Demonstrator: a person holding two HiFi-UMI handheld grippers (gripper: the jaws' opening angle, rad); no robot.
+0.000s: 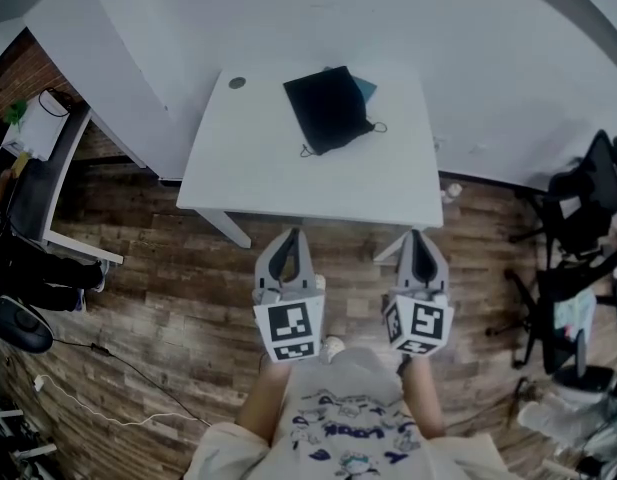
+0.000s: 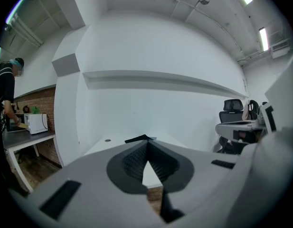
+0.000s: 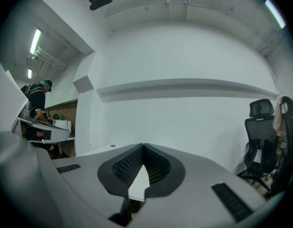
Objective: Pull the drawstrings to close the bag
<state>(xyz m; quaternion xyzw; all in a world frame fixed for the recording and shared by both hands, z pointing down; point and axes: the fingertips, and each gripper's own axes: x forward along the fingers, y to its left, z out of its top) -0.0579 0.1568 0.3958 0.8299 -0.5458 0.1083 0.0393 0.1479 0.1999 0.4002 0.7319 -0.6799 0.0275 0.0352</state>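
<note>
A black drawstring bag [image 1: 328, 108] lies flat on the far half of a white table [image 1: 248, 173], with a blue thing peeking out at its far right corner. Its thin cords [image 1: 373, 128] trail off its near edge. Both grippers hang short of the table's near edge, over the wooden floor. My left gripper [image 1: 289, 236] is shut with nothing in it. My right gripper [image 1: 418, 236] is shut and empty too. In the left gripper view the bag [image 2: 138, 138] shows as a dark sliver just past the closed jaw tips [image 2: 147, 141]. The right gripper view shows its closed tips [image 3: 143, 145] and the table's edge.
A round grommet [image 1: 237, 83] sits in the table's far left corner. A white wall curves behind the table. Office chairs [image 1: 578, 218] crowd the right side. A side counter [image 1: 48, 158] and a person [image 2: 3, 87] stand at the left. Cables lie on the floor [image 1: 118, 368].
</note>
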